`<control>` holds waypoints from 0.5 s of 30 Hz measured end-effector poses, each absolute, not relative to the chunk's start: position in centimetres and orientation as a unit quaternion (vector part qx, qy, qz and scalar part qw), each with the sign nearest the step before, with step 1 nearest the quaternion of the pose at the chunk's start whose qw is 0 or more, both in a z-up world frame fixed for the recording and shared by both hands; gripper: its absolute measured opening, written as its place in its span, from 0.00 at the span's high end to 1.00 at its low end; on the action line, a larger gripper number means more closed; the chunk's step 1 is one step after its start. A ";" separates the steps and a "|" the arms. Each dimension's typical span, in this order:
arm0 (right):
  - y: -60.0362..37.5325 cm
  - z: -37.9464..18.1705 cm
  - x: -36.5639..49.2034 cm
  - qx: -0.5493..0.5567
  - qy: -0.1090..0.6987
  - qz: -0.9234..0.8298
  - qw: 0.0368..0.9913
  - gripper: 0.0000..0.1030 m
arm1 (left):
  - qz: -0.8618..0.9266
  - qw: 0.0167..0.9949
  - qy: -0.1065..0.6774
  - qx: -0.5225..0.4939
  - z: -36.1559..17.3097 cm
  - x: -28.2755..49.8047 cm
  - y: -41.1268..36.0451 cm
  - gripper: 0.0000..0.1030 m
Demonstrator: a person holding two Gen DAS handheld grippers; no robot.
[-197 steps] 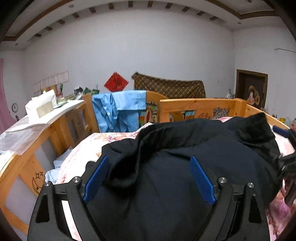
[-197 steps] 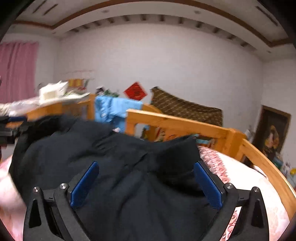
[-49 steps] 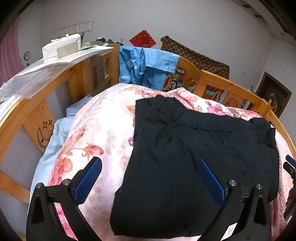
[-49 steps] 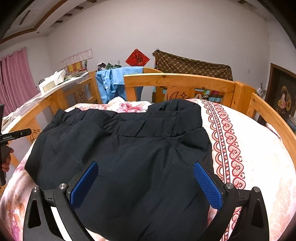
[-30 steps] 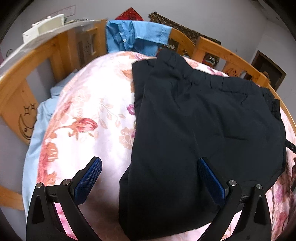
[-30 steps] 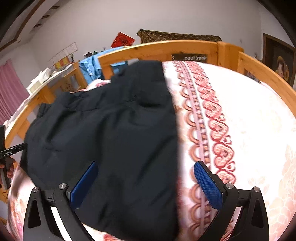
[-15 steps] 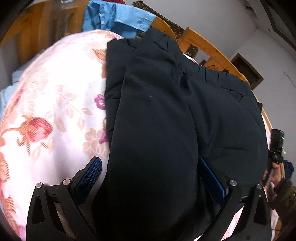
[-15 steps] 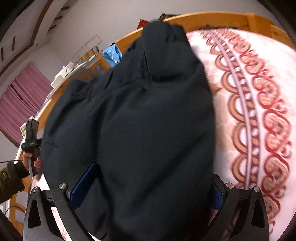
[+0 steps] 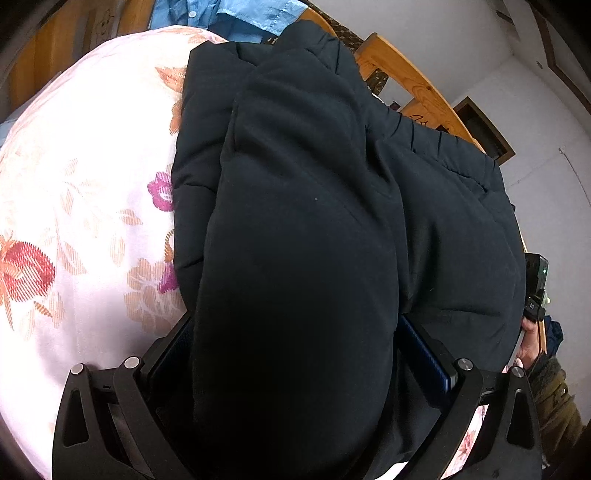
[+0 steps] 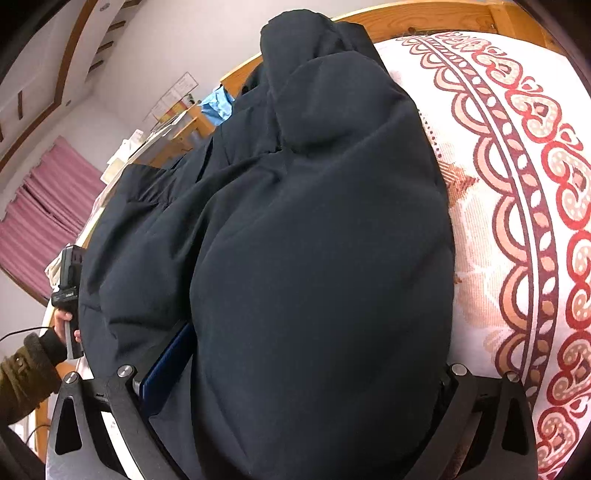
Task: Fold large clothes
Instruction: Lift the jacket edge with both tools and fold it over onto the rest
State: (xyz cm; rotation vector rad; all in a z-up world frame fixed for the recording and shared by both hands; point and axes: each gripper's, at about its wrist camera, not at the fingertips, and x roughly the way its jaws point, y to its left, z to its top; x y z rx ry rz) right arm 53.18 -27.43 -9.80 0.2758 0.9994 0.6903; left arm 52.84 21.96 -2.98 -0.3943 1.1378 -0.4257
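A large black garment lies on a floral quilt on the bed. My left gripper is closing on the near left edge of the garment; a thick fold bulges between its jaws, and its blue pads press the cloth. My right gripper is closing the same way on the near right edge of the garment. One blue pad shows; the other is hidden under cloth. Each gripper's handle shows at the edge of the other's view.
A wooden bed rail runs along the far side, with a blue shirt hung over it. Red-patterned quilt lies to the right of the garment. Pink curtains hang at the far left.
Both grippers have dropped onto the garment's near edge and closed from wide open onto folds of it. The cloth now bunches up between the jaws.
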 end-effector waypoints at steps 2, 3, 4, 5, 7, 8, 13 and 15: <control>-27.6 -9.8 52.9 0.137 0.469 0.309 0.816 0.00 | -0.189 0.800 0.538 -0.185 -3.0 52.9 21.8 0.01; -27.5 -9.8 53.0 0.139 0.470 0.303 0.817 0.00 | -0.183 0.801 0.539 -0.186 -2.9 52.9 21.8 0.01; -27.4 -9.7 52.9 0.144 0.472 0.293 0.819 0.00 | -0.178 0.801 0.540 -0.188 -2.9 52.8 21.8 0.01; -27.3 -9.7 52.8 0.148 0.475 0.284 0.820 0.00 | -0.169 0.801 0.542 -0.188 -2.8 52.8 21.8 0.01; -26.8 -9.6 52.6 0.148 0.474 0.270 0.825 0.00 | -0.153 0.805 0.543 -0.186 -2.5 52.7 21.3 0.03; -26.7 -9.4 52.4 0.146 0.472 0.264 0.828 0.00 | -0.146 0.808 0.542 -0.180 -2.2 52.5 21.2 0.06; -26.1 -8.6 51.0 0.123 0.462 0.237 0.846 0.26 | -0.113 0.825 0.531 -0.159 -0.6 51.6 20.7 0.38; -25.9 -8.1 50.3 0.112 0.457 0.233 0.851 0.38 | -0.104 0.831 0.525 -0.152 0.1 51.3 20.3 0.53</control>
